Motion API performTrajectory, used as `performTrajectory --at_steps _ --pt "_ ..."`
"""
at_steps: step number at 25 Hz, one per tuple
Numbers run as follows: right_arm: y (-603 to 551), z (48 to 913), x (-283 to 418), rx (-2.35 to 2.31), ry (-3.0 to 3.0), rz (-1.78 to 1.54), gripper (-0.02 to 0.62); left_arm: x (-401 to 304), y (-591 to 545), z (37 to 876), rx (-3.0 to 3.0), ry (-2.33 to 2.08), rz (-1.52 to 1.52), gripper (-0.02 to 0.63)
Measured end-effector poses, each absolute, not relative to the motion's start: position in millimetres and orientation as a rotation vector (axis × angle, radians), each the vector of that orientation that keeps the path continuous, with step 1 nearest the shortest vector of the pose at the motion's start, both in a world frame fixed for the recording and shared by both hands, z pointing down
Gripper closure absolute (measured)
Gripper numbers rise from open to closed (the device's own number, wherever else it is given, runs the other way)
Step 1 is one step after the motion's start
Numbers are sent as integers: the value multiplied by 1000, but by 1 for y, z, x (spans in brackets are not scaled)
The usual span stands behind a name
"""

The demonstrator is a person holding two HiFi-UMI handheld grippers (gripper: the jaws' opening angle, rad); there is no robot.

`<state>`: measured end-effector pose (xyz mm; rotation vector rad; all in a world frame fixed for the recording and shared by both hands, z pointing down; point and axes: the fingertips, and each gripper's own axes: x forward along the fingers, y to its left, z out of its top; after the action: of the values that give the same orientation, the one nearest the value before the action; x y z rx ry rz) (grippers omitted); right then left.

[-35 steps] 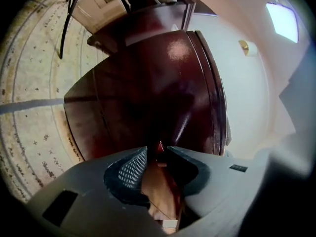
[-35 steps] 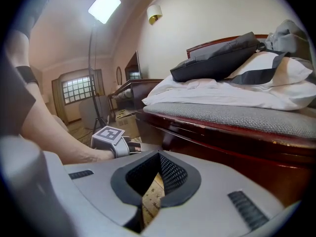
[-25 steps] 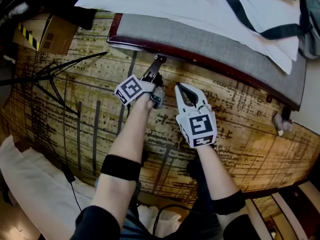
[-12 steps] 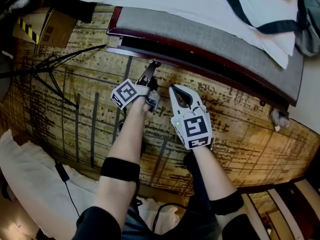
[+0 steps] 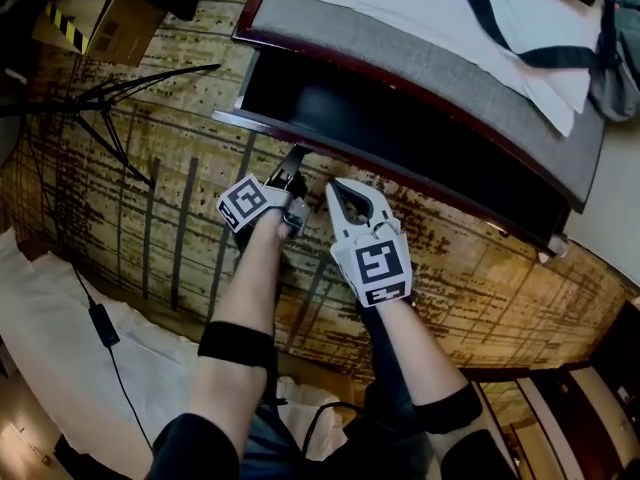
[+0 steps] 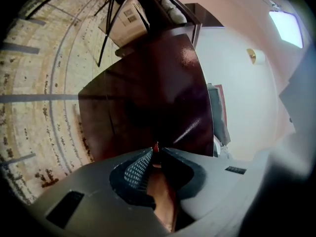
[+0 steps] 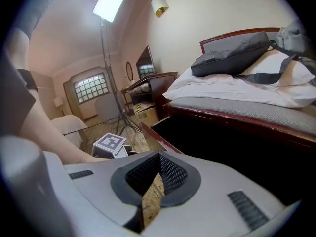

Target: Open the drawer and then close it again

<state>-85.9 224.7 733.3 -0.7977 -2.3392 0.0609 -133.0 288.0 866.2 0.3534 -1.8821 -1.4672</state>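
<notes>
The long dark red wooden drawer under the grey-topped bed runs along the bed's side, with its front facing you. A second ago it was almost shut; now it sticks far out, dark inside. Your left gripper pinches its front handle, and your right gripper, pressed together and empty, hangs just beside it.

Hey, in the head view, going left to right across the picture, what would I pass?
cardboard box → tripod → left tongs, clamped on the drawer → right tongs, shut and empty → grey bundle on the bed. Drawer and bed span too wide to place.
</notes>
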Motion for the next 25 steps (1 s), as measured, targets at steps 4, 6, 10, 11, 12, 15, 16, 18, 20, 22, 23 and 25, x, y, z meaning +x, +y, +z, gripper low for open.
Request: performTrajectory --at_steps 4,6,10,11,12,15,16,18,20,22,23,25 --pt "231 726 -74 -815 -2319 65 591 -104 299 866 317 -1861 -1447 560" --pt "234 723 -69 -820 -2310 68 591 -89 306 866 292 -1851 -1447 558" --pt "235 719 -66 -828 -2301 65 591 -59 319 868 235 -1837 -1454 558" --pt "235 719 -66 -829 -2299 66 591 -51 322 868 230 -1837 -1455 558" --pt "236 718 -66 -830 -2296 67 591 -43 325 868 224 -1835 -1453 558" --pt "238 716 -67 -839 -2296 64 591 -23 335 871 203 -1827 -1437 558" --pt "239 716 -68 -842 -2296 61 591 -21 335 870 207 -1827 -1440 558" --pt "240 715 -68 -849 -2293 54 591 -21 335 870 206 -1825 -1444 557" --pt "239 715 -66 -853 -2288 45 591 -22 334 870 218 -1825 -1415 549" --pt "237 712 -64 -853 -2283 34 591 -21 332 869 231 -1811 -1351 540" --pt "237 710 -64 -852 -2280 29 591 -19 332 867 236 -1796 -1323 541" --pt "236 703 -63 -850 -2276 20 591 -11 335 860 242 -1761 -1293 541"
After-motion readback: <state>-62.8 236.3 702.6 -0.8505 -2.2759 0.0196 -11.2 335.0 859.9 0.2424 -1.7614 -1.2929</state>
